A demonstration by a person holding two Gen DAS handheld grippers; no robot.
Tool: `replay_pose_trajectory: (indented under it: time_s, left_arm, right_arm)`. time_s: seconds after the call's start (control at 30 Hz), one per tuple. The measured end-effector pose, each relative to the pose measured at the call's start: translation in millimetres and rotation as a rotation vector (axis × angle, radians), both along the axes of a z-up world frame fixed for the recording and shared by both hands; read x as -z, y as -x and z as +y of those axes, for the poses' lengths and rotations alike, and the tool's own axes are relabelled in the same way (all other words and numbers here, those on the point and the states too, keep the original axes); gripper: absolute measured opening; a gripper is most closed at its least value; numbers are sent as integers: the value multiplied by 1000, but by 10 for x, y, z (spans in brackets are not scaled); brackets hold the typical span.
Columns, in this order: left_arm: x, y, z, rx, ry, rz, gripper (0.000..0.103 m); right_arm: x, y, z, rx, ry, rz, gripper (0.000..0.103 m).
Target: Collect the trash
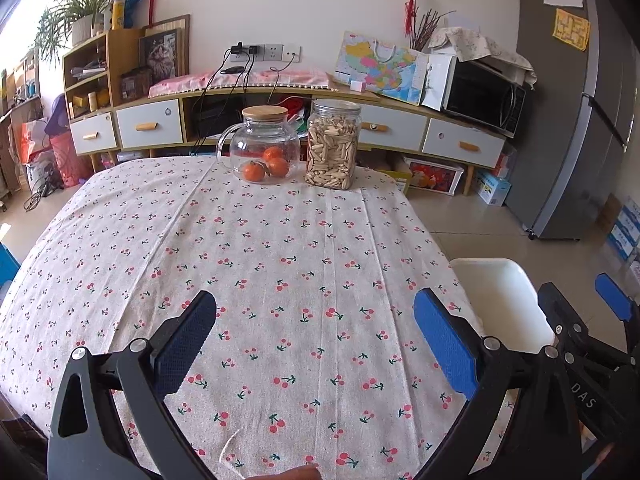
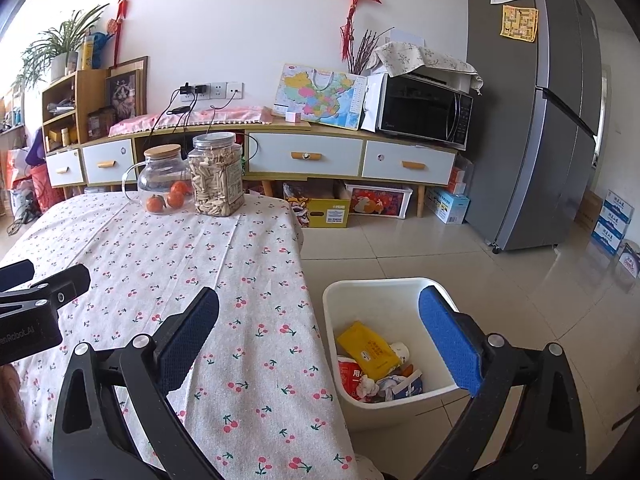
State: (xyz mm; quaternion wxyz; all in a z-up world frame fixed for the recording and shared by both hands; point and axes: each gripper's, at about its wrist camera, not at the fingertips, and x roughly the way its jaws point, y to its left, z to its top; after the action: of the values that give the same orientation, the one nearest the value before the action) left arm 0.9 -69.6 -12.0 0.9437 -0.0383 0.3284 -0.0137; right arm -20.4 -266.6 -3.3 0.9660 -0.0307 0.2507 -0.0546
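A white trash bin point(image 2: 384, 288) stands on the floor right of the table. It holds a yellow packet point(image 2: 370, 350), a red packet point(image 2: 352, 376), crumpled paper point(image 2: 370, 388) and a blue-white carton point(image 2: 408, 390). The bin's rim also shows in the left wrist view point(image 1: 496, 268). My right gripper point(image 2: 318, 320) is open and empty, spanning the table's right edge and the bin. My left gripper point(image 1: 316, 320) is open and empty above the cherry-print tablecloth point(image 1: 280, 248). The right gripper's fingers point(image 1: 612, 300) show at the left view's right edge.
A glass teapot with oranges point(image 1: 264, 148) and a jar of seeds point(image 1: 332, 146) stand at the table's far edge. Behind are a cabinet with drawers point(image 2: 308, 156), a microwave point(image 2: 424, 112) and a grey fridge point(image 2: 536, 120). Boxes point(image 2: 324, 208) lie on the tiled floor.
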Motion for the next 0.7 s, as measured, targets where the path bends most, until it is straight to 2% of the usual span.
replay_pose_trajectory:
  time_s: [0.7]
  left_arm:
    - [-2, -5, -31, 14, -19, -7, 96]
  right_arm:
    - [-7, 6, 9, -17, -10, -7, 96]
